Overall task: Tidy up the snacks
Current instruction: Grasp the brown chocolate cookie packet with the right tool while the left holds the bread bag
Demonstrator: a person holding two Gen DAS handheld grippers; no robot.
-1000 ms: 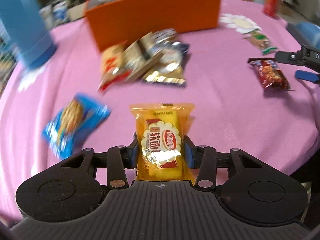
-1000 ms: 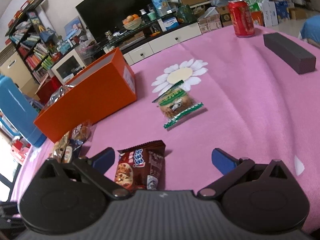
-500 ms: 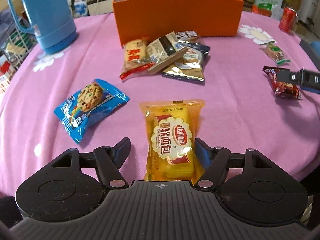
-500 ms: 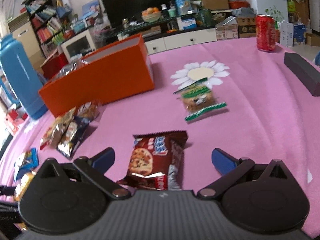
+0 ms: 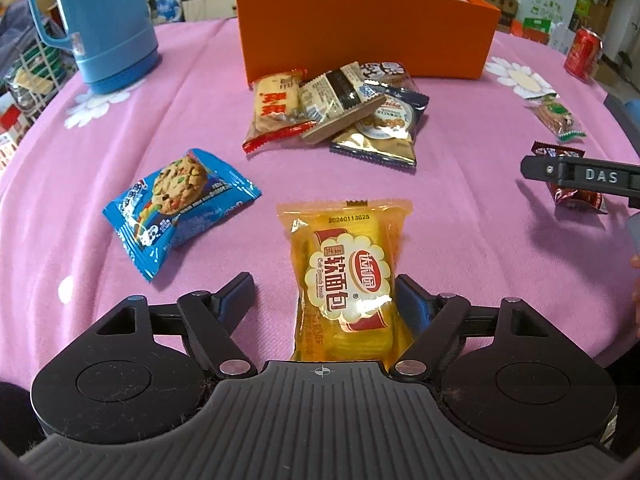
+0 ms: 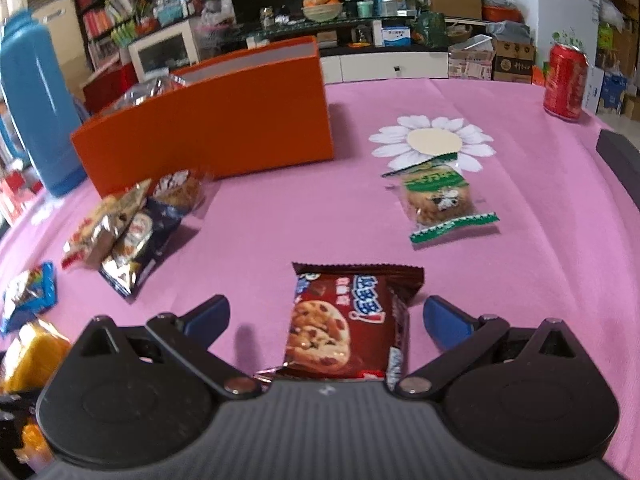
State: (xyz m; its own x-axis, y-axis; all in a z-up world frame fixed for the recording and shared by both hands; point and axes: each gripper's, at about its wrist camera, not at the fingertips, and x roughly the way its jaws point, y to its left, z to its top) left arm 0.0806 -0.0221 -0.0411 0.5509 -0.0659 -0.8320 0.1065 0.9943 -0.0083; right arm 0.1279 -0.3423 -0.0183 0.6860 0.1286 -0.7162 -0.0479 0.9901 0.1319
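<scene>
A yellow bread packet (image 5: 345,278) lies on the pink tablecloth between the fingers of my open left gripper (image 5: 324,294); the right finger is beside it, the left finger stands apart. A brown cookie packet (image 6: 347,322) lies between the fingers of my open right gripper (image 6: 326,314), touched by neither. The orange box (image 5: 364,36) stands at the back with a silver packet inside. A blue cookie packet (image 5: 178,200) lies left of the bread. A pile of several packets (image 5: 336,108) lies before the box. A green-edged cookie packet (image 6: 438,200) lies by the daisy print.
A blue thermos (image 5: 100,20) stands at the back left. A red can (image 6: 565,80) stands at the far right, and a dark block (image 6: 620,156) lies at the table's right edge. My right gripper's finger (image 5: 580,176) shows at the right of the left wrist view.
My left gripper has opened and let the yellow bread packet rest on the cloth. My right gripper has swung over the brown cookie packet, which now lies centred between its open fingers.
</scene>
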